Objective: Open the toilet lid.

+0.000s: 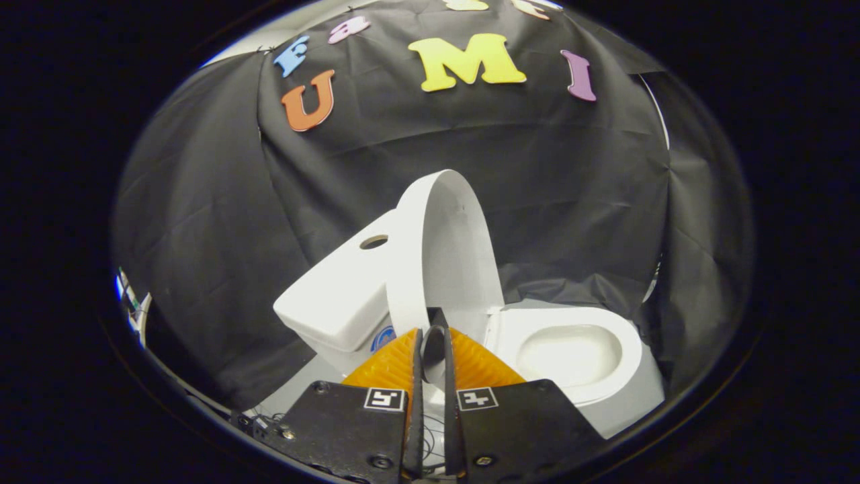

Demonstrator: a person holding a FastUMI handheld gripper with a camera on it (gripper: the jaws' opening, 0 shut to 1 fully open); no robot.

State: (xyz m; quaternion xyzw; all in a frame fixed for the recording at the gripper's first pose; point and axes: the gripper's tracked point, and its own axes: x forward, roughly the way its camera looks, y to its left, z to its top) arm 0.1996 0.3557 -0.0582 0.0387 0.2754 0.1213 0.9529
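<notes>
A creased black cloth wall [551, 175] is hung behind the toilet [571, 349]; a grey floor [302, 386] is seen beneath it, and the cloth is dimly lit.

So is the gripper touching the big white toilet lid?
Touching. The gripper view shows the gripper with its orange ribbed fingers nearly together, pinching the edge of the raised white plastic toilet lid between them, no gap visible.

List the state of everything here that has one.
Lid: raised upright, edge between the jaws.
Bowl: uncovered, looks empty.
Tank: cover on, round hole on top.
Gripper: jaws nearly closed, apparently pinching the lid's edge.
</notes>
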